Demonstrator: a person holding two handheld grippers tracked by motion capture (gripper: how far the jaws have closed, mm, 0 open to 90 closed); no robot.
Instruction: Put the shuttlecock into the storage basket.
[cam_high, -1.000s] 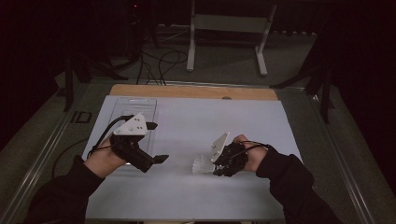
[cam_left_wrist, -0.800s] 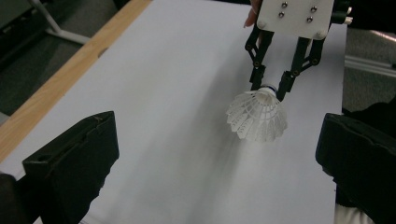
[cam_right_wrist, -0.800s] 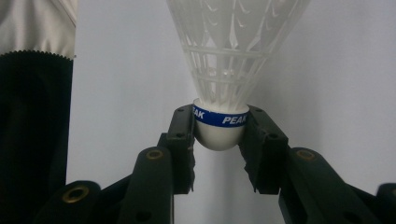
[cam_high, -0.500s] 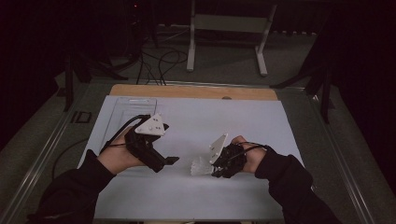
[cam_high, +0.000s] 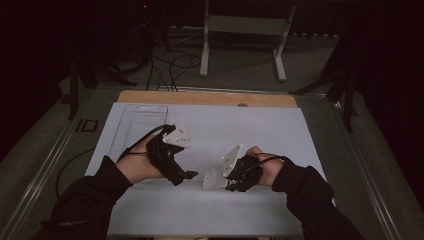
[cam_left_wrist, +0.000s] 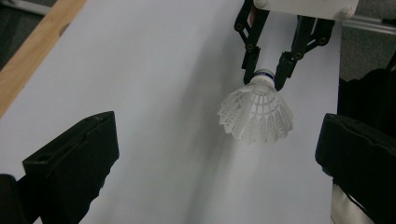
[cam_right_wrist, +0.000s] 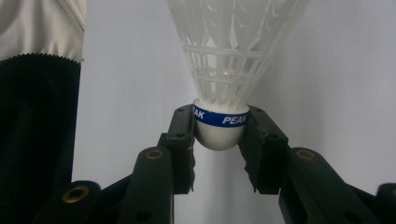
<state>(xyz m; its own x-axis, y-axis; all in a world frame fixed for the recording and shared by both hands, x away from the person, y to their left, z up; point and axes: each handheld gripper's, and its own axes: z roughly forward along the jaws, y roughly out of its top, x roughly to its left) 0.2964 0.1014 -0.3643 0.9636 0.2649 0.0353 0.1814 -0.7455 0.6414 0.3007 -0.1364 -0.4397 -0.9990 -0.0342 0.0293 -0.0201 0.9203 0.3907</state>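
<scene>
Dark surroundings obscure everything beyond the white table (cam_high: 280, 130). Right gripper (cam_right_wrist: 218, 140) clamps a white plastic shuttlecock (cam_right_wrist: 224, 70) by its cork, skirt tips cropped. Left gripper (cam_left_wrist: 215, 154) stands wide apart, jaws cut off.

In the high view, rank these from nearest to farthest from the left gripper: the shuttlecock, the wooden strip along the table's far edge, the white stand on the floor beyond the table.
Measured from the left gripper:
1. Shuttlecock, just to its right, held by the cork in the right gripper.
2. Wooden strip, along the table's far edge.
3. White stand, on the floor beyond the table, at the top of the view.
</scene>
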